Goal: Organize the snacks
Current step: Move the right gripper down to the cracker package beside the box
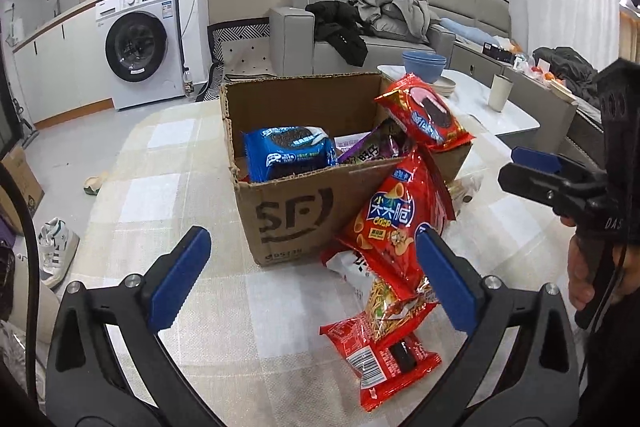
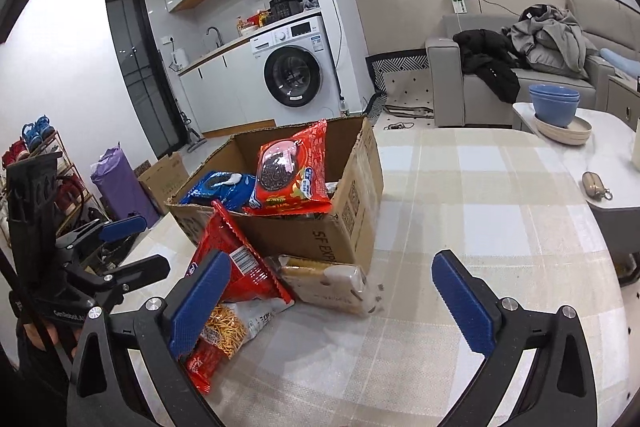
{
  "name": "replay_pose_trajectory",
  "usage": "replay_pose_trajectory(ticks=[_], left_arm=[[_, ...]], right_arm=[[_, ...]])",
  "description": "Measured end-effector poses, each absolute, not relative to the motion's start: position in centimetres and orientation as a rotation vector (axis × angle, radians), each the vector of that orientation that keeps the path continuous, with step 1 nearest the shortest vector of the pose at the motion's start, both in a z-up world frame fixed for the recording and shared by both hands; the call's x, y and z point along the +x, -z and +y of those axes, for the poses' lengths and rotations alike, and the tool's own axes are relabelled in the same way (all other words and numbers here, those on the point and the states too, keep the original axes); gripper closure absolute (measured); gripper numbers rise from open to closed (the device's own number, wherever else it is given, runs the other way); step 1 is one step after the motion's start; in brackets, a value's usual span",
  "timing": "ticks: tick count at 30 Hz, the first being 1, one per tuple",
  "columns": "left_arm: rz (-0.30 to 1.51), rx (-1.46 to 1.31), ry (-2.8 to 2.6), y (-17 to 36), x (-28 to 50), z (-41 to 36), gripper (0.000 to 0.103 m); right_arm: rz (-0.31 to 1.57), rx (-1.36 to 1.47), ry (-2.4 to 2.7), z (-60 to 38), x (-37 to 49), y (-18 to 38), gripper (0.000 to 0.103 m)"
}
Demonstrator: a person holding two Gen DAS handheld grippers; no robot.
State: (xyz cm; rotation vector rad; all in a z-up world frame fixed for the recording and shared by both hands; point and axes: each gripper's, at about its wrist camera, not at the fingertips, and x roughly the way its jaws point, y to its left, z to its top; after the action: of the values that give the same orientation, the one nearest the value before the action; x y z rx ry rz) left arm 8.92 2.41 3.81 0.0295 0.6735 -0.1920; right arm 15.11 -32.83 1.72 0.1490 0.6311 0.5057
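On a checked tablecloth, a cardboard box is set open, slightly far of the table's middle. Inside it a blue cookie pack is stood against the left wall, a purple pack is tucked beside it, and a red cookie pack is laid across the right rim. Against the box's near right corner a red crisp bag is leaned, with a noodle-snack bag and a further red pack lying nearer, all touching in one heap. A clear biscuit pack is seen just beside the box on the right-wrist view. The left gripper is held spread wide, nothing between its fingers, near the heap. The right gripper is likewise spread wide and empty, near the biscuit pack. On a white side table farther right, blue bowls are stacked.
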Motion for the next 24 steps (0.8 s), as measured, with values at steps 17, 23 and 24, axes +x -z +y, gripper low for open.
replay_pose_trajectory(ticks=[17,23,24], left_arm=[[0.724,0.025,0.201,-2.4,9.7,1.9,0.001],[0.734,0.030,0.196,-1.8,10.1,1.9,0.001],[0.735,0.030,0.196,-1.8,10.1,1.9,0.001]], right_arm=[[0.790,0.081,-0.449,-31.5,17.3,2.0,0.000],[0.849,0.069,-0.431,-30.4,18.1,3.5,0.000],[0.853,0.066,-0.433,-30.2,18.1,3.6,0.000]])
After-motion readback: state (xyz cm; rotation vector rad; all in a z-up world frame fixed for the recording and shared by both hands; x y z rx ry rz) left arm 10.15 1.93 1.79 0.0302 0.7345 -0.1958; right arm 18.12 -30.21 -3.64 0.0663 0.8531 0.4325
